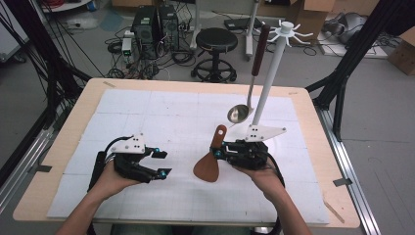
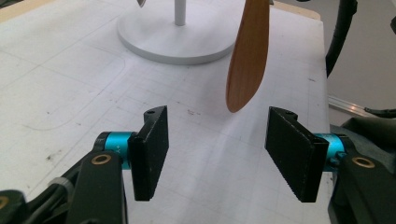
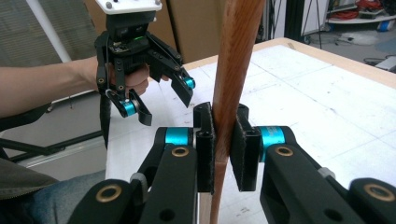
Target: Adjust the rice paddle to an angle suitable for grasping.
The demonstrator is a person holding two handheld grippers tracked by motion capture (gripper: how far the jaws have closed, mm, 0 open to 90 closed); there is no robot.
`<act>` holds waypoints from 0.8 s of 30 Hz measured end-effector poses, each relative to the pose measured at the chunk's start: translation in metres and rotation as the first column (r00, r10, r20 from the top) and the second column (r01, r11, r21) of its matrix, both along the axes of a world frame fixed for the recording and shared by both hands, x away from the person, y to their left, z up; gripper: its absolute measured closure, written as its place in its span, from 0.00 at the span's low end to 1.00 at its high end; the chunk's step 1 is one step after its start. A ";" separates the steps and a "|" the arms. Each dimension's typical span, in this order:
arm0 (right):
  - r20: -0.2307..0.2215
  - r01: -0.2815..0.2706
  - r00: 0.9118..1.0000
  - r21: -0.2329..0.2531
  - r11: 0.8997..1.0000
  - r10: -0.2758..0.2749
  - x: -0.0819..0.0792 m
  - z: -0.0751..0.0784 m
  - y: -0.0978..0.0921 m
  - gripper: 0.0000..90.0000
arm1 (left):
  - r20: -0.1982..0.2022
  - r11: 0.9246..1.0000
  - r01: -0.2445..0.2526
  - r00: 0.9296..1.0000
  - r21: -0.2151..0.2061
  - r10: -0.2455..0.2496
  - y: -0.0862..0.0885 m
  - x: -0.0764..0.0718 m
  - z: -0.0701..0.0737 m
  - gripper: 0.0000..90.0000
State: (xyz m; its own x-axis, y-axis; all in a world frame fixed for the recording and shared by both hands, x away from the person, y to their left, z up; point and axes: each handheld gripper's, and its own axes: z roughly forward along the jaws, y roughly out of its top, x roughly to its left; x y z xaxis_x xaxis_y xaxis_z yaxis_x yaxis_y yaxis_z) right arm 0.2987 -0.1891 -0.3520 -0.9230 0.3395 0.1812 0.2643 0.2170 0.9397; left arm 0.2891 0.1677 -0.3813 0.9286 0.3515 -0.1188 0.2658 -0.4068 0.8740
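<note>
The right gripper (image 1: pixel 219 152) had the wooden spatula (image 1: pixel 210 159) clamped by its handle, and in the right gripper view the two black jaws were pressed flat against either side of the brown shaft (image 3: pixel 231 93), which ran straight up between them. From the high view the spatula's broad blade pointed down toward the person's side of the table, hanging just over the white mat (image 1: pixel 147 112), with the rounded handle end sticking up past the gripper. The right hand (image 1: pixel 262 171) wrapped the gripper body from below.

Over on the other side, the left gripper (image 1: pixel 159 162) sat low above the mat with nothing in it (its jaws were spread wide, plain to see in the left gripper view, where bare mat lay between the two pads (image 2: pixel 152 149)). That same view caught the spatula's blade (image 2: pixel 246 56) hanging ahead of the open jaws, apart from them.

Behind the spatula stood the white utensil stand (image 1: pixel 271 68), its round base (image 2: pixel 175 39) resting on the mat. A metal ladle (image 1: pixel 247 83) with a dark handle hung from one of the stand's hooks, bowl down, just beside the pole. The two grippers were well apart across the mat, facing each other.
</note>
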 end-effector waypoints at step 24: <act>0.013 0.045 0.999 -0.001 0.999 -0.045 0.004 0.023 -0.012 0.91 | 0.000 0.996 -0.090 0.996 0.001 0.090 0.016 0.004 -0.001 0.30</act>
State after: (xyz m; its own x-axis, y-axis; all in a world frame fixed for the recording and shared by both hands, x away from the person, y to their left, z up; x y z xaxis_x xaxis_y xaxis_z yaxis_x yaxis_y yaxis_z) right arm 0.3024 -0.2016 -0.3291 -0.9090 0.3812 0.1686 0.2614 0.2063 0.9429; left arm 0.2932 0.1839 -0.3819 0.8932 0.4338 -0.1184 0.3015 -0.3824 0.8734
